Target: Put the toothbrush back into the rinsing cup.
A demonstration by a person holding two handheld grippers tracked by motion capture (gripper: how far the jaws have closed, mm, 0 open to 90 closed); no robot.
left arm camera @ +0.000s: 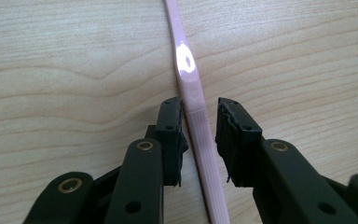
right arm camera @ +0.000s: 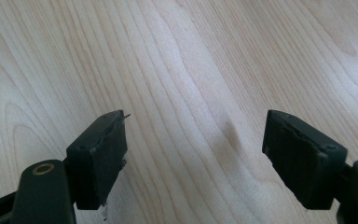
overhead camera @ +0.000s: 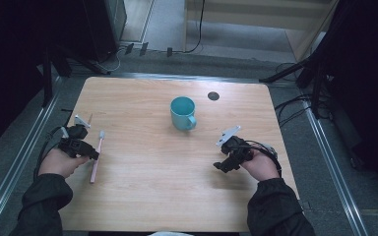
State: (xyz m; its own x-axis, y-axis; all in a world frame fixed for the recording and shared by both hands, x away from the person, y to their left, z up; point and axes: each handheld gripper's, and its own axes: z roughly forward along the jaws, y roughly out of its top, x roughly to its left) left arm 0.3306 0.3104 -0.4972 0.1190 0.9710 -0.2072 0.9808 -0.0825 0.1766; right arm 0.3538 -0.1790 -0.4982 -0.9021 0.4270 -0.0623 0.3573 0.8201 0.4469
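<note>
We've got the left gripper (left arm camera: 199, 135) jaws narrow, straddling the pink toothbrush (left arm camera: 193, 100) handle w/o pinching; right gripper (right arm camera: 193, 156) jaws wide, idle over worktop (right arm camera: 191, 56)

This looks like a lab or recording studio rather than a home. A lone wooden table (overhead camera: 177, 187) stands on grey carpet between metal floor rails (overhead camera: 24, 157), with black stand legs (overhead camera: 295, 69) and loose cables (overhead camera: 295, 105) around it and dark equipment at the edges. The teal mug (overhead camera: 183, 113) and pink toothbrush (overhead camera: 97, 155) lie as staged props on the bare top.
</note>
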